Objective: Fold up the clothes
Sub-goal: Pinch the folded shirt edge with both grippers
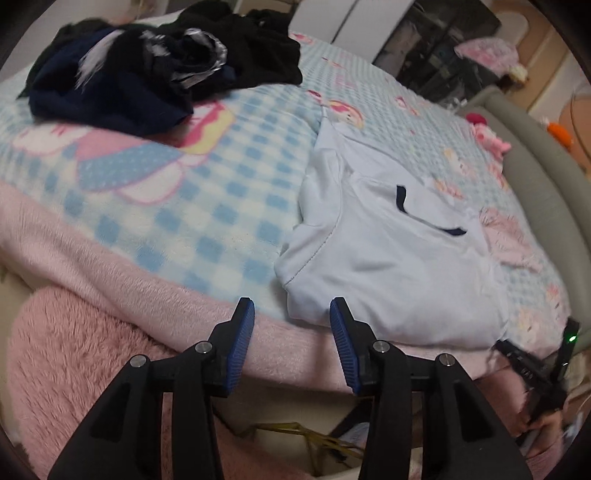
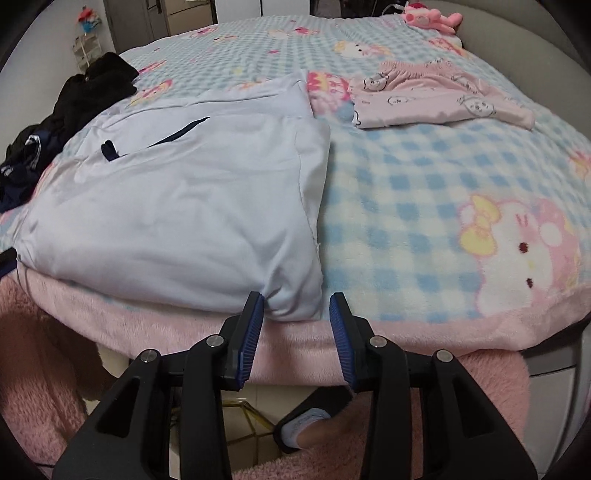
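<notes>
A pale blue shirt (image 1: 388, 258) with a dark collar trim lies partly folded on the checked blanket near the bed's front edge; it also shows in the right wrist view (image 2: 177, 214). My left gripper (image 1: 291, 317) is open and empty, just short of the shirt's near left corner. My right gripper (image 2: 297, 312) is open, its jaws on either side of the shirt's near right corner without closing on it. The right gripper's body shows in the left wrist view (image 1: 546, 365) at the right edge.
A heap of dark clothes (image 1: 147, 70) sits at the back left of the bed. Folded pink pyjamas (image 2: 436, 99) lie right of the shirt. A pink plush toy (image 2: 432, 14) rests by the grey headboard (image 1: 535, 177). My foot (image 2: 306, 428) is below the bed edge.
</notes>
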A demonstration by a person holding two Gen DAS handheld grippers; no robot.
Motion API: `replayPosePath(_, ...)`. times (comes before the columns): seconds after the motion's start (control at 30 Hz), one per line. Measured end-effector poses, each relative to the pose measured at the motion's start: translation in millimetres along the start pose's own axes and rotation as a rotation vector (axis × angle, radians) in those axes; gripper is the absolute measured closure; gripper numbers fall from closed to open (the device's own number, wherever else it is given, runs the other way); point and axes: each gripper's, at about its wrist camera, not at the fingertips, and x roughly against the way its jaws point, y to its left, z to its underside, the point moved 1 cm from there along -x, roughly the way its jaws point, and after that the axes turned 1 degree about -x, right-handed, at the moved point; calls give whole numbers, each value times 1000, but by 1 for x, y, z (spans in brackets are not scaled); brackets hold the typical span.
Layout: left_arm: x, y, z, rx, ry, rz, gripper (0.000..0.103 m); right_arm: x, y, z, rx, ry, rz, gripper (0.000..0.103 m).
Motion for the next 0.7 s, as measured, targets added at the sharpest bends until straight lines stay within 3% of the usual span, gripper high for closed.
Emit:
replayPosePath(0.13,-16,8,-4,56,30,21,58,-13,-5,9,-2,37,-33,75)
replayPosePath(0.23,-13,-1,-10,28,-12,83,59,-8,-14,5,-79,0,-135,75)
replayPosePath(0.3,-18,-8,-12,8,1,171,57,-5,-14,0,-81,-33,-158,75)
replayPosePath(0.33,-21,-9,-11,5,1,175,57,-7,-13,-2,-78,-30,-170,75)
replayPosePath(0.37,-25,-11,-11,-2,0,159,58,-10,-13,-3,-76,-28,-183,78)
replayPosePath(0.43,-26,-14,-9,-11,-19,123,75,-10,-9,-1,-62,-31,-202,91)
replayPosePath(0.5,-19,-14,-10,-6,-54,121,84,-8,-5,0,-45,-43,-196,94)
replayPosePath(0.7,-11,-16,-17,-35,-59,67,87,5,2,-3,30,-113,-81,97)
